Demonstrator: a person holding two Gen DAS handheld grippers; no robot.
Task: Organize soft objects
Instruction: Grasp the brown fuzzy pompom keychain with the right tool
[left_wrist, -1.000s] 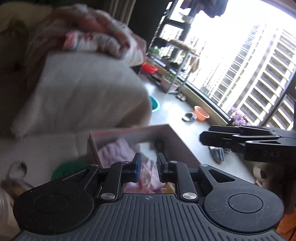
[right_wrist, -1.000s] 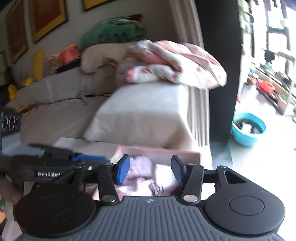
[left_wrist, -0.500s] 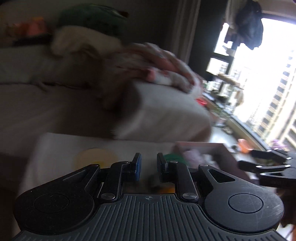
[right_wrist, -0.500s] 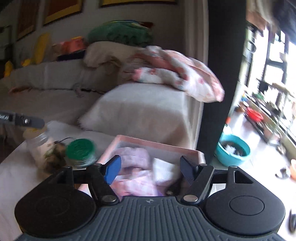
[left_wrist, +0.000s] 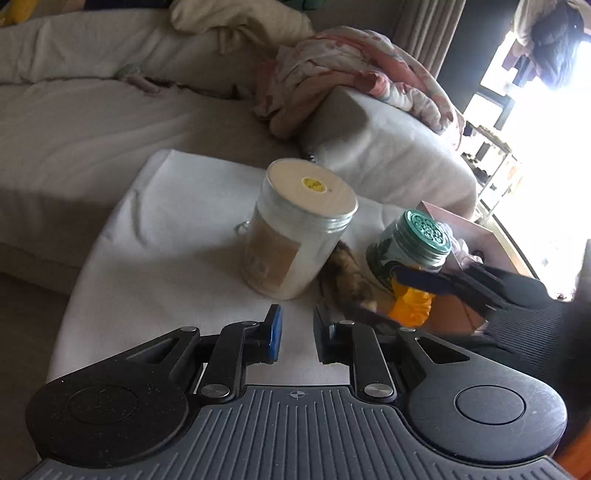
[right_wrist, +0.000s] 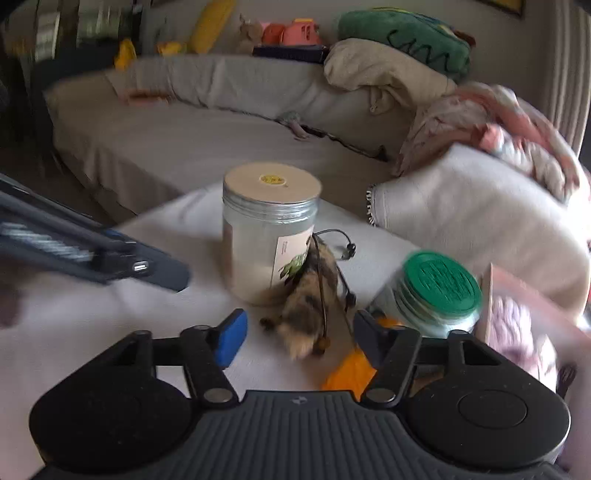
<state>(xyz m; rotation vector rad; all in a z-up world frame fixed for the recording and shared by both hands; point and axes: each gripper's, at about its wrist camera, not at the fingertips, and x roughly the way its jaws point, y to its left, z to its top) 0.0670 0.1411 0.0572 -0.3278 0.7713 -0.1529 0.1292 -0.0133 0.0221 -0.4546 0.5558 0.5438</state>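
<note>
Both cameras have swung away from the pink open box (right_wrist: 532, 295) and the bright window and now face the white cloth-covered tabletop (left_wrist: 166, 236), where the loose things lie. A second ago the box with its pale pink and lilac fabrics filled the middle of each view; now it sits at the right edge, just beside the small glass jar with the green embossed lid (right_wrist: 439, 288).

The right gripper (right_wrist: 299, 332) has come down toward the mottled brown-and-tan furry toy with a dark cord (right_wrist: 310, 295), which lies on the tabletop touching the foot of the large frosted jar with the flat beige lid (right_wrist: 269, 236). Its fingers (right_wrist: 231, 343) stand about half spread and are closing, with the toy's pale tip just ahead of the gap and no pad pressing on it yet. A crumpled orange soft piece (right_wrist: 347, 369) lies just beside the right-hand finger, below the green-lidded jar. In the left wrist view the right gripper's dark fingers reach in around that orange piece and the toy, though blur hides any contact.

The left gripper (left_wrist: 297, 332) hangs over bare cloth in front of the large jar, its fingers (left_wrist: 275, 332) narrow with nothing between them.

The shift suggests that a fresh pick is starting: the furry toy seems the likely target, the box its probable destination. The cord may snag on the jar.
</note>
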